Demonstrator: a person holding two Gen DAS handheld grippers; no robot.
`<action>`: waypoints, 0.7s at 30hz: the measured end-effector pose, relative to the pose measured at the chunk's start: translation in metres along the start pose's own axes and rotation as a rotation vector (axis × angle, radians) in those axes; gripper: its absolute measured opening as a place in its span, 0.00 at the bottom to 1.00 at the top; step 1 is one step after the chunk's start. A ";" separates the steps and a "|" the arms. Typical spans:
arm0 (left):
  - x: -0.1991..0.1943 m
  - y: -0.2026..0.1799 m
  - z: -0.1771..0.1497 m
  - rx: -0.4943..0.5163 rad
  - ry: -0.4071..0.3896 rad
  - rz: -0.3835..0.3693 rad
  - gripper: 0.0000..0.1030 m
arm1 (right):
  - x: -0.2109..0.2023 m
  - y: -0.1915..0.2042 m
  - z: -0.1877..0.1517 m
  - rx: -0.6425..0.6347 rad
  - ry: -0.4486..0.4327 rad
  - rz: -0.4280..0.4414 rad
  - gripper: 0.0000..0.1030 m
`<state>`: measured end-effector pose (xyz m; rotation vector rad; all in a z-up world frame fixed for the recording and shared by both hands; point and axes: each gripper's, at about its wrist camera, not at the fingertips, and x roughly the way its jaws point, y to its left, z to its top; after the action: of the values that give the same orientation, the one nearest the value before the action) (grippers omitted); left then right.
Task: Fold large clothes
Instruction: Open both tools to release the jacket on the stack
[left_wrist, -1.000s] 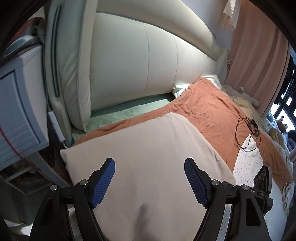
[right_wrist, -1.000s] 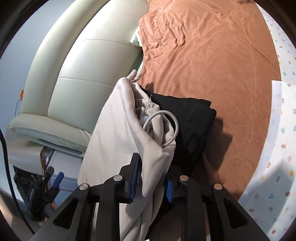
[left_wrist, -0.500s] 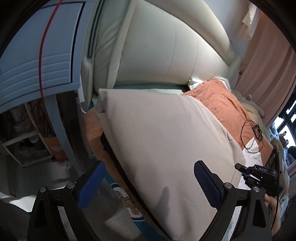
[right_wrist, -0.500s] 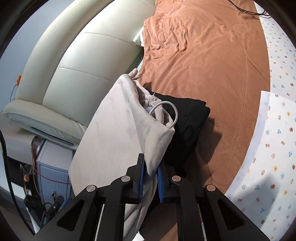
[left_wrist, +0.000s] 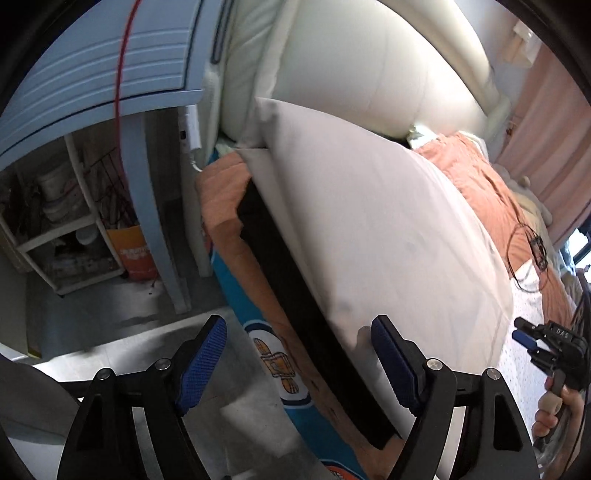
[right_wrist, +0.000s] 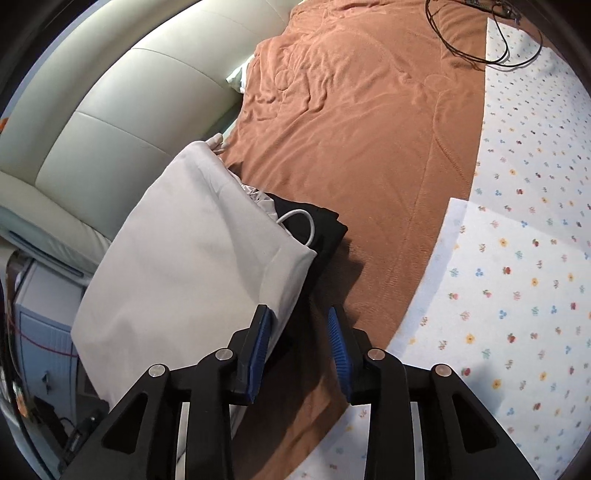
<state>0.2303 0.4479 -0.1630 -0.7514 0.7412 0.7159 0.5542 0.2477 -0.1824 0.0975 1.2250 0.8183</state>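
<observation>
Your beige garment (right_wrist: 192, 258) lies folded atop a black one (right_wrist: 325, 229); both your left gripper (left_wrist: 295, 365) and right gripper (right_wrist: 299, 347) stand apart, empty.

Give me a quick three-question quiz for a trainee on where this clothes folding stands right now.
1. True or false: the right claw is clamped shut on the beige garment.
2. What lies directly under the beige garment? A) black garment B) floral sheet C) black cable
3. Fill in: both garments rest on the ______ blanket.

Key: 1 false, its jaws stand apart beside the garment's corner. 2 A. 3 orange.
</observation>
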 end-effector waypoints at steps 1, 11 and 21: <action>-0.003 -0.005 -0.001 0.010 0.001 0.005 0.79 | -0.008 0.000 0.000 -0.005 -0.001 0.002 0.34; -0.052 -0.059 -0.018 0.120 -0.068 -0.005 0.91 | -0.099 0.002 -0.015 -0.115 -0.070 -0.034 0.85; -0.104 -0.109 -0.047 0.248 -0.151 -0.048 1.00 | -0.188 -0.003 -0.045 -0.168 -0.178 -0.054 1.00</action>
<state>0.2444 0.3218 -0.0688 -0.4826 0.6576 0.6167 0.4987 0.1165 -0.0512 0.0004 0.9839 0.8433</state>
